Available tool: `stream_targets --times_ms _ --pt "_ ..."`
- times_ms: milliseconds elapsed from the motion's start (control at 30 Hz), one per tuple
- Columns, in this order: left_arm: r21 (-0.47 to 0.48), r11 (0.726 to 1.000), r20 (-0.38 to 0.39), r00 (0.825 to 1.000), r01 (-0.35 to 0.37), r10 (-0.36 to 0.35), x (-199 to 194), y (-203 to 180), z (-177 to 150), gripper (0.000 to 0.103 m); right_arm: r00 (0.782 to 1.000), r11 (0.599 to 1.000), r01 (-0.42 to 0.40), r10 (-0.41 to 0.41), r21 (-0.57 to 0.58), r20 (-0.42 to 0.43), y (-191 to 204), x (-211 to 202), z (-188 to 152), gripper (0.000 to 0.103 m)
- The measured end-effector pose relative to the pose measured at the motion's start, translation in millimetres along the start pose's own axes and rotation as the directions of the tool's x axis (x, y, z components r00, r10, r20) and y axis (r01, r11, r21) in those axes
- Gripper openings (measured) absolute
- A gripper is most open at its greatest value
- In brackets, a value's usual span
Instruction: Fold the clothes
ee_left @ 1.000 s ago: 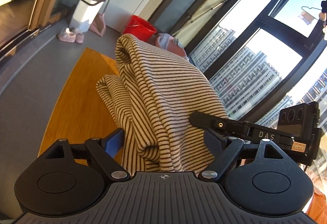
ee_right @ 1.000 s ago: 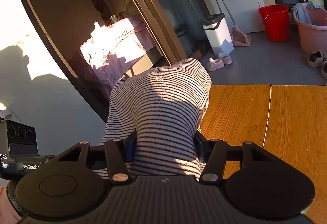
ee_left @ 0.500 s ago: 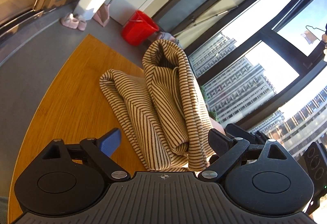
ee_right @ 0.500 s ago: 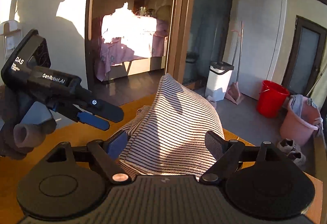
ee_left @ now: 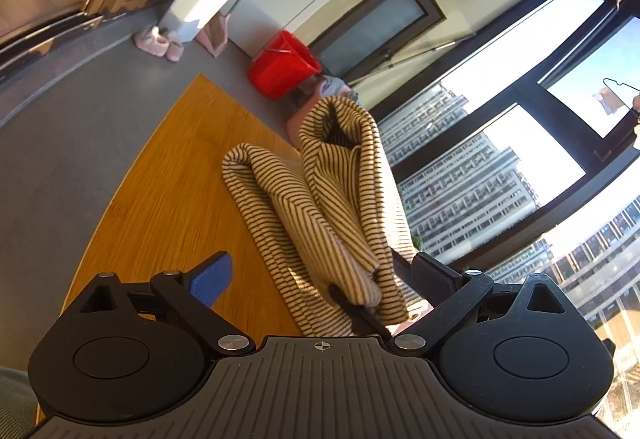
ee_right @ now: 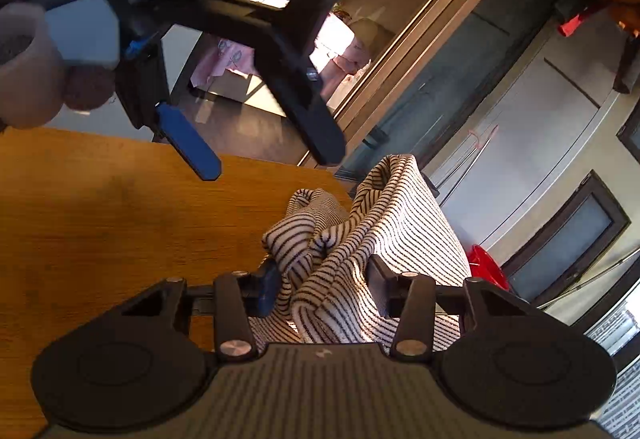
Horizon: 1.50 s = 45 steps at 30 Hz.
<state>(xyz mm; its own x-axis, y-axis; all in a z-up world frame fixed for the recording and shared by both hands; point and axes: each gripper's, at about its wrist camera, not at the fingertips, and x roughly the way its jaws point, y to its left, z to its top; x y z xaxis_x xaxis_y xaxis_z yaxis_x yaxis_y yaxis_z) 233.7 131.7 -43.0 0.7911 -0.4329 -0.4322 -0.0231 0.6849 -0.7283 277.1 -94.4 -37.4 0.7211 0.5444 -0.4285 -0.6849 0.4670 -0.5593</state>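
Striped garment [ee_left: 320, 207] bunched on wooden table [ee_left: 168, 179], one fold standing upright toward far right edge. Left gripper [ee_left: 320, 279] spread wide, released; cloth lies between its fingers, untouched by blue pad [ee_left: 212, 275]. Right gripper [ee_right: 320, 287] clenched on garment, fabric pinched between both fingers. Red bucket [ee_left: 284, 67] on floor beyond table.

A wooden tabletop [ee_left: 168, 199] fills the low left of the left wrist view. At 12 o'clock, past its far edge, a red bucket [ee_left: 282, 65] stands on the gray floor [ee_left: 80, 111]. At 10 o'clock is a white trash bin [ee_left: 198, 9], with pink slippers [ee_left: 158, 43] just beside it. Tall buildings [ee_left: 460, 183] show through the big windows at 3 o'clock.
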Motion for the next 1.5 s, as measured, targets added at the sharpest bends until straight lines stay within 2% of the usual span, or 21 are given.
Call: stream_targets --times_ms 100,200,333,433,467,500,567,633,733,800,900,967,1000,1033,1067,1133,1200,1300,1367,1433,1500 --pt "-0.007 1.000 0.001 1.000 -0.009 0.009 0.9 2.1 -0.3 0.100 0.999 0.994 0.048 -0.049 -0.103 -0.005 -11.6 -8.7 -2.2 0.039" --pt "-0.021 1.000 -0.021 1.000 -0.018 0.018 7.3 3.5 -4.6 0.100 0.997 0.979 0.030 -0.043 -0.204 -0.060 -4.1 -7.6 -15.9 0.039" --pt "-0.009 0.999 -0.052 0.998 -0.031 0.031 11.5 0.6 -9.5 0.100 0.991 0.923 0.054 -0.097 -0.382 -0.094 26.5 0.9 -42.8 0.036" --pt "-0.003 0.999 -0.063 0.997 -0.044 0.044 10.9 -0.8 -11.1 0.100 0.992 0.962 0.035 -0.066 -0.270 -0.108 11.9 -6.7 -38.4 0.037" --pt "-0.002 0.999 -0.066 0.997 -0.048 0.048 10.6 -0.7 -11.9 0.100 0.994 0.983 -0.006 -0.014 -0.186 -0.110 -1.3 -14.4 -34.5 0.043" --pt "-0.003 0.999 -0.071 0.996 -0.047 0.047 10.7 -0.6 -13.0 0.100 0.994 0.995 -0.053 0.044 -0.087 -0.100 -20.4 -21.5 -34.0 0.056" --pt "-0.005 0.999 -0.081 0.996 -0.043 0.042 11.6 -0.7 -15.2 0.100 0.987 0.981 -0.144 0.151 0.127 -0.049 -62.8 -36.4 -36.7 0.071" --pt "-0.002 0.999 -0.093 0.995 -0.039 0.038 16.0 -2.7 -17.9 0.100 0.979 0.910 -0.198 0.202 0.365 0.026 -105.0 -48.2 -44.1 0.075" --pt "0.009 1.000 -0.105 0.994 -0.028 0.028 23.6 -10.0 -21.4 0.101 0.986 0.734 -0.159 0.149 0.660 0.071 -158.1 -39.2 -67.6 0.076" --pt "0.013 1.000 -0.108 0.994 -0.014 0.015 26.7 -15.5 -24.0 0.101 0.996 0.650 -0.080 0.086 0.755 0.031 -178.6 -19.1 -83.6 0.076" --pt "0.028 1.000 -0.106 0.994 -0.009 0.012 24.5 -18.9 -24.7 0.101 0.996 0.514 -0.032 0.089 0.857 -0.017 -198.2 27.5 -119.0 0.076" --pt "0.028 0.999 -0.092 0.996 -0.018 0.021 18.7 -17.2 -21.8 0.101 0.992 0.460 -0.047 0.122 0.887 -0.011 -193.3 40.7 -133.2 0.073" --pt "0.028 0.999 -0.080 0.996 -0.025 0.027 14.4 -15.1 -19.5 0.101 0.990 0.452 -0.059 0.139 0.890 -0.004 -184.6 42.2 -133.9 0.070" --pt "0.028 0.999 -0.069 0.997 -0.032 0.034 10.2 -12.9 -17.2 0.101 0.988 0.449 -0.073 0.155 0.891 0.003 -173.7 41.5 -134.3 0.070" --pt "0.026 0.999 -0.050 0.998 -0.042 0.043 5.1 -9.8 -14.0 0.101 0.986 0.468 -0.076 0.167 0.881 -0.004 -164.2 30.2 -138.5 0.070" --pt "0.013 0.998 -0.005 0.998 -0.056 0.056 -2.7 -5.9 -6.7 0.101 0.974 0.507 -0.114 0.226 0.854 -0.005 -146.4 19.4 -124.2 0.070" --pt "-0.010 0.998 0.032 0.998 -0.058 0.058 -9.2 -1.7 -0.3 0.101 0.959 0.567 -0.167 0.282 0.806 0.000 -125.6 2.8 -102.9 0.070" --pt "-0.030 0.999 0.052 0.998 -0.037 0.039 -10.8 -1.1 4.3 0.101 0.966 0.690 -0.173 0.257 0.703 -0.014 -108.1 -16.7 -77.4 0.070" --pt "-0.022 0.999 0.053 0.998 -0.024 0.025 -7.5 -5.4 6.8 0.101 0.979 0.761 -0.146 0.204 0.632 -0.019 -103.9 -23.3 -63.6 0.070" --pt "0.011 1.000 0.052 0.998 -0.018 0.018 1.5 -15.1 10.3 0.101 0.983 0.799 -0.139 0.182 0.586 -0.015 -101.5 -25.4 -53.3 0.073" --pt "0.049 0.999 0.045 0.999 -0.013 0.011 17.6 -26.4 15.4 0.101 0.983 0.810 -0.138 0.180 0.569 -0.018 -97.7 -22.2 -48.5 0.077"
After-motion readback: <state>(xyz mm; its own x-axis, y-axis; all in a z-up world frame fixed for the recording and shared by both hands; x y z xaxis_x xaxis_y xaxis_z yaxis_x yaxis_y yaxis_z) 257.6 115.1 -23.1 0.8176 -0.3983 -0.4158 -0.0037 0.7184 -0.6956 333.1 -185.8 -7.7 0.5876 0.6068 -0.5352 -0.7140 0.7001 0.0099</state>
